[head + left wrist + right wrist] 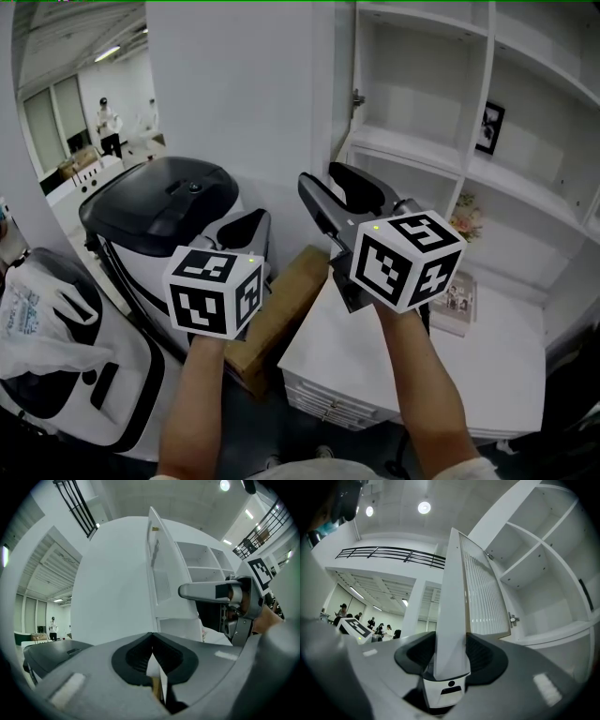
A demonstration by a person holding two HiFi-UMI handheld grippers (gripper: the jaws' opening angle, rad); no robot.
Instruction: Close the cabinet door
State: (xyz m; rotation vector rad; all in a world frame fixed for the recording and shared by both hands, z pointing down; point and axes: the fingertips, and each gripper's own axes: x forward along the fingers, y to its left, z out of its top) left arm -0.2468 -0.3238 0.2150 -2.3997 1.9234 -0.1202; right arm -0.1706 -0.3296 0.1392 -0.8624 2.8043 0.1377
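Note:
The white cabinet door (234, 112) stands open, its inner slatted face (487, 597) turned toward the empty shelves (422, 103). In the right gripper view the door's free edge (452, 611) runs straight up between the jaws. My right gripper (321, 180) straddles that edge, and both pads lie against it. My left gripper (251, 223) sits lower and to the left, by the door's outer face (117, 588), with its jaws together and nothing in them. The left gripper view also catches one finger of the right gripper (201, 591) beside the door edge (152, 550).
A black-lidded white appliance (164, 202) stands left of the door, with a cardboard box (281, 309) and a white bag (37, 319) on the floor. A white desk (487, 366) below the shelves carries a photo (457, 300). A framed picture (488, 127) sits on a shelf. A person (110, 127) stands far off.

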